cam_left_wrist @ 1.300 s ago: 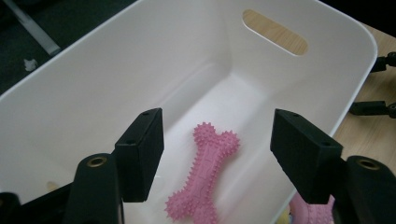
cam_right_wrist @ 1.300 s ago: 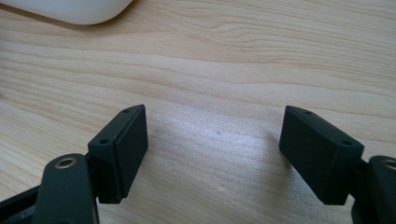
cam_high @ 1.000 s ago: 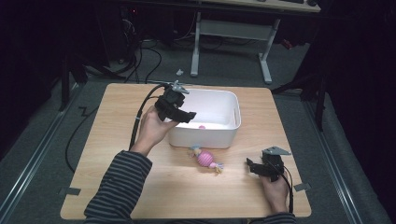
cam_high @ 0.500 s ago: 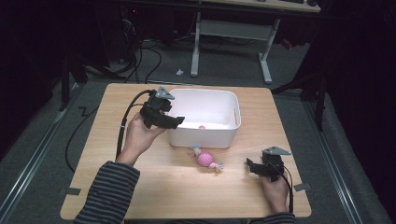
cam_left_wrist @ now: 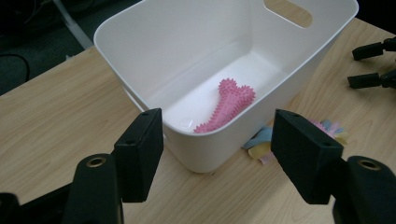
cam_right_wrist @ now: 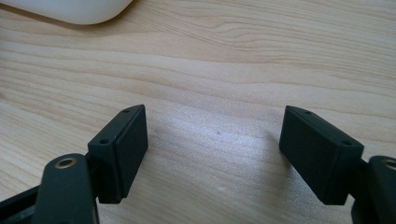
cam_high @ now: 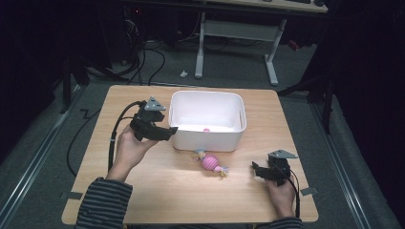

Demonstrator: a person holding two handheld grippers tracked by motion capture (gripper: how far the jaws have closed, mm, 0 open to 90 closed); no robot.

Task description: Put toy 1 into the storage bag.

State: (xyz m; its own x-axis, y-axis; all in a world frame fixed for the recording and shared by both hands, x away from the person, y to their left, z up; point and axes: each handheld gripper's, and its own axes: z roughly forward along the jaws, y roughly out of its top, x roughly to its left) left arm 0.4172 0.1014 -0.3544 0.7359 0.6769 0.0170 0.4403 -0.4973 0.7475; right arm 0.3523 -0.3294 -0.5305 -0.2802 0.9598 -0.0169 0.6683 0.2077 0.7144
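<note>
A white bin [cam_high: 206, 138] stands at the middle back of the table, and a pink spiky bone toy [cam_left_wrist: 226, 104] lies inside it, seen as a pink speck [cam_high: 206, 129] from above. In front of the bin lies a pink ball toy with pastel tassels [cam_high: 209, 162], its tassels [cam_left_wrist: 261, 145] peeking from behind the bin's corner. My left gripper [cam_high: 167, 131] hovers open just left of the bin's near corner, empty. My right gripper [cam_high: 255, 170] rests open low over the wood at the front right, with nothing between its fingers [cam_right_wrist: 122, 149].
The wooden table [cam_high: 143, 191] has bare wood at the left and along the front. A cable [cam_high: 114, 138] trails from the left gripper. Beyond the table stand a desk frame [cam_high: 270, 57] and floor cables on grey carpet.
My left gripper has drawn back from above the bin to its left near corner, leaving the pink bone toy inside. The right gripper has stayed still.
</note>
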